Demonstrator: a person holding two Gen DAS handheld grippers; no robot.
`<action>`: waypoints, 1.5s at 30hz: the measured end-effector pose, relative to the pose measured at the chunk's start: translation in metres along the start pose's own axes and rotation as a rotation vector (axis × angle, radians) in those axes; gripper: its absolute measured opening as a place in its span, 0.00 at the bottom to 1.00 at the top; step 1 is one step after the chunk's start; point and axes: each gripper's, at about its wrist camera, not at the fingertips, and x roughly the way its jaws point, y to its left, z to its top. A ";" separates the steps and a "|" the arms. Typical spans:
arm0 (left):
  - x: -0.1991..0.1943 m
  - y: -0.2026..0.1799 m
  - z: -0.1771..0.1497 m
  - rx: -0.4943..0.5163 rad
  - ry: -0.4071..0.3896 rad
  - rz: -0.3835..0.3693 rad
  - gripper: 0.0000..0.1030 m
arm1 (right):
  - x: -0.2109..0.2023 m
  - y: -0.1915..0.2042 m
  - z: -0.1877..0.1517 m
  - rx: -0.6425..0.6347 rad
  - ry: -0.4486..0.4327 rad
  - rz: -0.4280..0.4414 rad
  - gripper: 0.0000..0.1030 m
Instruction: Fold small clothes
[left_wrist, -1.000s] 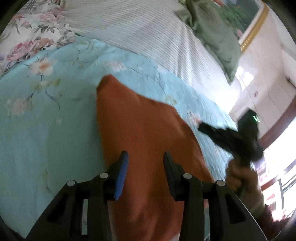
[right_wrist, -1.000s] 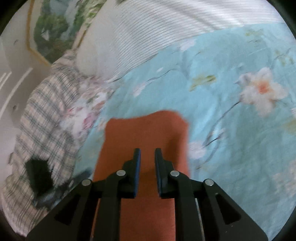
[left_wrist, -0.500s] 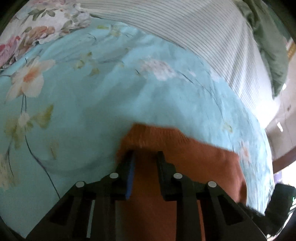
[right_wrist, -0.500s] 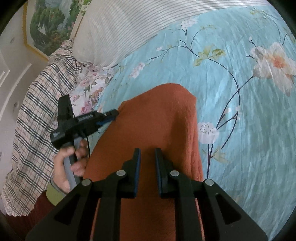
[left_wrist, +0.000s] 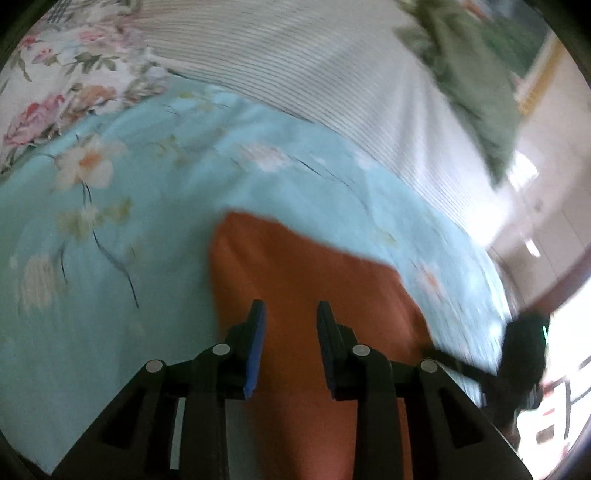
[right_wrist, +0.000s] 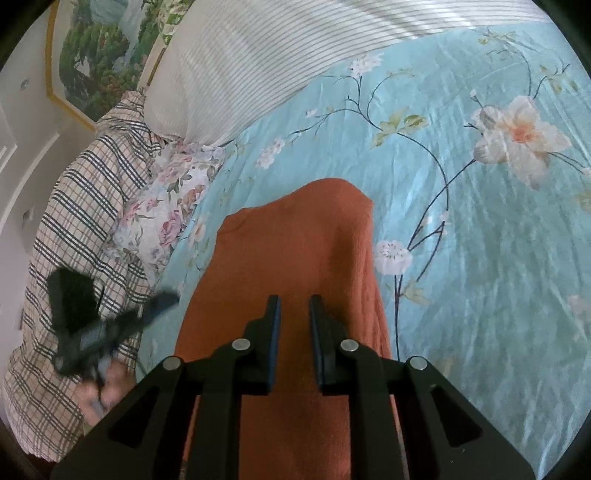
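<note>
An orange knitted garment (left_wrist: 295, 266) lies folded on the light blue flowered bedspread (left_wrist: 129, 240). My left gripper (left_wrist: 290, 306) hovers over its near part, its jaws opening with nothing between them. In the right wrist view the same garment (right_wrist: 295, 240) runs away from me on the bedspread (right_wrist: 480, 258), and the left gripper (right_wrist: 159, 301) shows blurred just off its left edge, held by a hand. My right gripper (right_wrist: 294, 299) is over the garment with a narrow gap between its pads and no cloth pinched. In the left wrist view it (left_wrist: 439, 356) sits blurred at the garment's right edge.
A striped white pillow (right_wrist: 258, 55) lies at the head of the bed, with a green cloth (left_wrist: 480, 92) against it. A plaid cloth (right_wrist: 74, 184) and a flowered pillow (right_wrist: 162, 206) lie to the left. A framed picture (right_wrist: 92, 55) hangs on the wall.
The left gripper, which was at the garment's far edge with narrowed jaws half a second ago, has drawn back and its jaws stand wider. The right gripper has hardly moved.
</note>
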 end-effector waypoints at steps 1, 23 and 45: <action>-0.007 -0.007 -0.013 0.023 0.010 -0.017 0.28 | -0.003 0.002 -0.001 -0.004 -0.004 0.000 0.17; -0.013 -0.030 -0.099 0.115 0.096 0.096 0.13 | 0.011 0.007 0.000 -0.079 -0.007 -0.150 0.27; -0.045 -0.049 -0.163 0.180 0.082 0.154 0.30 | -0.033 0.022 -0.085 -0.194 0.071 -0.222 0.32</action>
